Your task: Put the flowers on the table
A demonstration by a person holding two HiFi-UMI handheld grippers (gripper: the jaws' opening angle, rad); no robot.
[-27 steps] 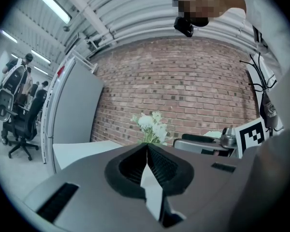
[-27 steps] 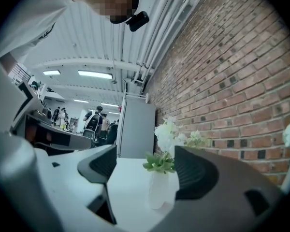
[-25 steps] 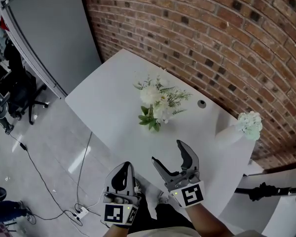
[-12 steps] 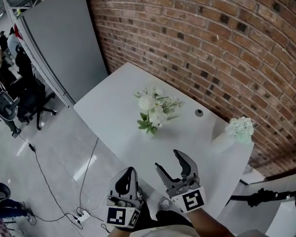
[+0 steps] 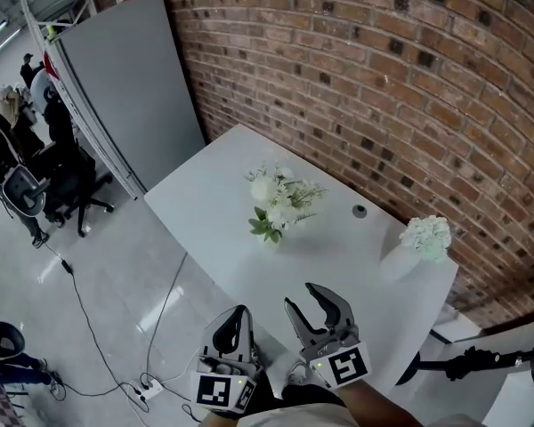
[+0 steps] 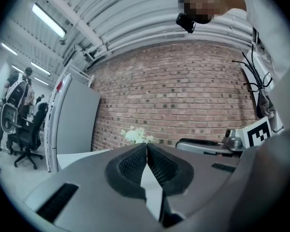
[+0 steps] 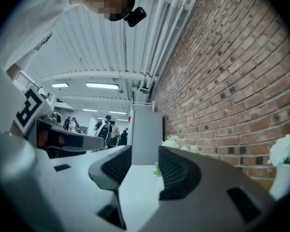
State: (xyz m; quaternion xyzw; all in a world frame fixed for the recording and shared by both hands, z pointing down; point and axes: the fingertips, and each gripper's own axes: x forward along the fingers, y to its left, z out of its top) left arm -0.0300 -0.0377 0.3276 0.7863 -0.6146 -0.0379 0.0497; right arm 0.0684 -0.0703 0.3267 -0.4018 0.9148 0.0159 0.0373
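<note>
A bunch of white flowers with green leaves (image 5: 279, 205) lies on the white table (image 5: 222, 185), also showing far off in the left gripper view (image 6: 135, 135) and the right gripper view (image 7: 176, 143). A second white bloom in a white vase (image 5: 425, 236) stands at the table's right end. My left gripper (image 5: 239, 314) is shut and empty, its pads meeting (image 6: 146, 146). My right gripper (image 5: 304, 297) is open with nothing between its jaws (image 7: 145, 151), which have just been closing. Both hang at the table's near edge, well short of the flowers.
A brick wall (image 5: 409, 78) runs behind the table, with a grey partition (image 5: 129, 78) to its left. Office chairs (image 5: 27, 194) and people stand at far left. A cable and power strip (image 5: 147, 385) lie on the floor. A small round grommet (image 5: 360, 210) sits in the tabletop.
Both grippers have drawn back from the flowers towards the table's near edge. The right jaws have narrowed from wide open. The flowers stay put on the table.
</note>
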